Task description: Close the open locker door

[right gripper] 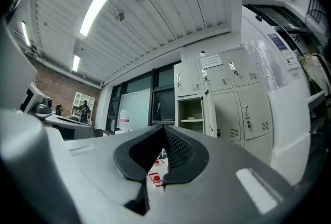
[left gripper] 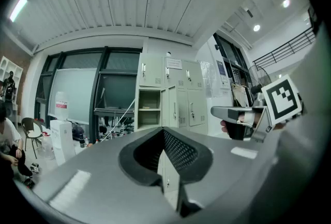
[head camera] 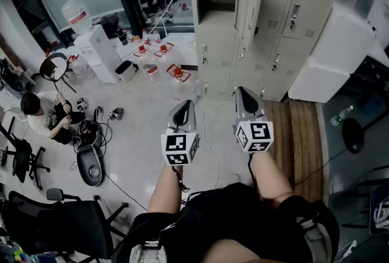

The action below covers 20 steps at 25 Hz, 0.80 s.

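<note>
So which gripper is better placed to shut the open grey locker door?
Right, likely: the right gripper lines up with the open grey metal locker door; the left gripper sits further left.

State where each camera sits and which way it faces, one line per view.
Head view: on the person's head, looking steeply down at lockers; both forearms, left gripper, right gripper show.
Left gripper view: on that gripper, facing the lockers along shut jaws; right gripper shows.
Right gripper view: on that gripper, facing the lockers along shut jaws.
All share the open locker door.

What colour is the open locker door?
Pale greyish beige. The open locker door shows best in the head view.
</note>
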Each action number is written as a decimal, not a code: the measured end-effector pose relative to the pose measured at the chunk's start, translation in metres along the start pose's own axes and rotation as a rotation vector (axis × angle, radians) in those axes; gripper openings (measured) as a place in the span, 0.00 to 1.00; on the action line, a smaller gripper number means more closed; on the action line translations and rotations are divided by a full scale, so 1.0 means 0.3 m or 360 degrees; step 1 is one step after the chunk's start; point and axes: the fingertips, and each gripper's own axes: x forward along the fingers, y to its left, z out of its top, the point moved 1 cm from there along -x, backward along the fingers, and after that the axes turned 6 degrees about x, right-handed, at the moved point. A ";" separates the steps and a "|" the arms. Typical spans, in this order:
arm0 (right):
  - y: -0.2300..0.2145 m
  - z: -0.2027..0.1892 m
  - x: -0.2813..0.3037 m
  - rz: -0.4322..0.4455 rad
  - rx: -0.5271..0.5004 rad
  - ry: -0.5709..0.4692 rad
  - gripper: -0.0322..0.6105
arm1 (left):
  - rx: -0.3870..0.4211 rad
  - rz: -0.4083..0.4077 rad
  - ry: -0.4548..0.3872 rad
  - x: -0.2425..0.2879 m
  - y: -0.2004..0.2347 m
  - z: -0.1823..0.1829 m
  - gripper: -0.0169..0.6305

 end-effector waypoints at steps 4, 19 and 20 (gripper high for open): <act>0.021 0.000 -0.022 -0.0009 0.0015 -0.0007 0.06 | 0.0010 -0.0027 0.0005 -0.023 -0.012 -0.001 0.03; 0.041 0.048 -0.086 -0.0103 -0.0002 -0.0045 0.06 | 0.0019 -0.0082 -0.0043 -0.086 -0.008 0.038 0.03; 0.037 0.051 -0.086 -0.0110 -0.0008 -0.0045 0.06 | 0.0018 -0.0086 -0.0047 -0.083 -0.009 0.041 0.03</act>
